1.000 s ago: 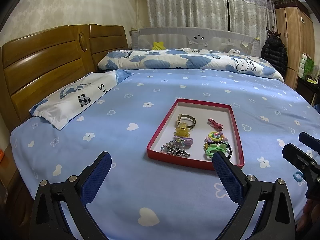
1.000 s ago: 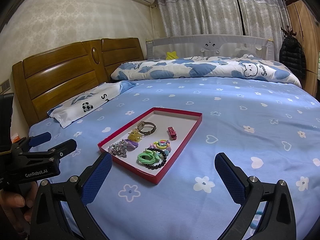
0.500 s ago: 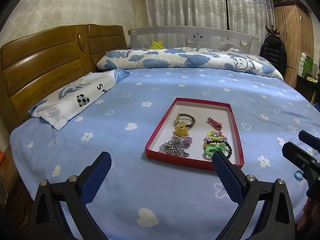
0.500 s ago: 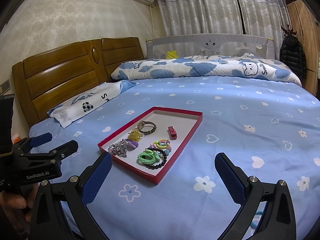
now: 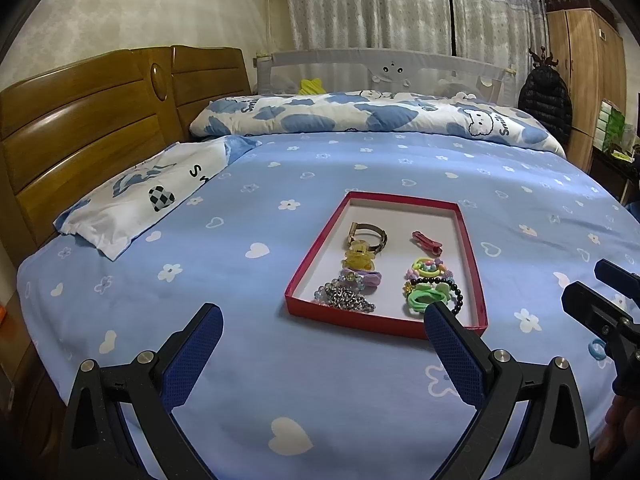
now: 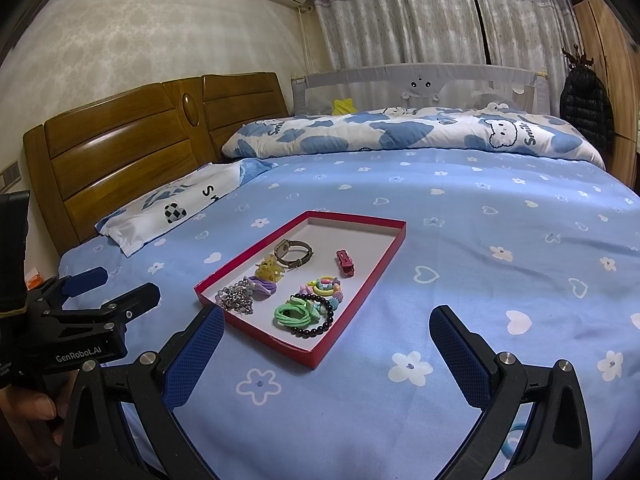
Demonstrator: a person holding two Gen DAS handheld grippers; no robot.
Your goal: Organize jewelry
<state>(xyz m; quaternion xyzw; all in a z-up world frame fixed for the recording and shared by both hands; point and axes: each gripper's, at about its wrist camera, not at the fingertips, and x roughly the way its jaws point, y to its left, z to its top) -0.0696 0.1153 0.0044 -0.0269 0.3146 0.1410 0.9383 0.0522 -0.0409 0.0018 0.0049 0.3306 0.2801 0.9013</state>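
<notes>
The left claw (image 5: 322, 340) hangs low over the near edge of the bed (image 5: 240, 380), its two blue-padded fingers (image 5: 194, 354) spread wide with nothing between them. The right claw (image 6: 326, 344) is the same: jaws fully apart, empty, held just above the sheet. Each shows at the edge of the other's view, so the two hang side by side, both aimed at the same spot; this reads as a ready stance ahead of a first pick.

Just past the fingertips lies the red tray (image 5: 316, 252), a shallow lid-like box resting flat on the blue sheet, with the jewelry inside it. A watch (image 5: 370, 236) sits toward the far end with a yellow clip (image 5: 359, 258) just beside it. A red hair clip (image 5: 427, 240) lies apart on the other side. Nearer the claws are a purple scrunchie (image 5: 366, 278), a heap of silvery beads (image 5: 346, 298), a pastel bead bracelet (image 5: 428, 268), and green hair ties (image 5: 426, 298) overlapping a black bead bracelet (image 5: 456, 294).

The pieces crowd the near half, several touching or overlapping, while the far half stays bare, likely room to spread them. The tangled near pieces will probably need one claw to steady while the other lifts.

A small blue ring (image 5: 597, 350) lies on the sheet outside the tray, by the right claw.
</notes>
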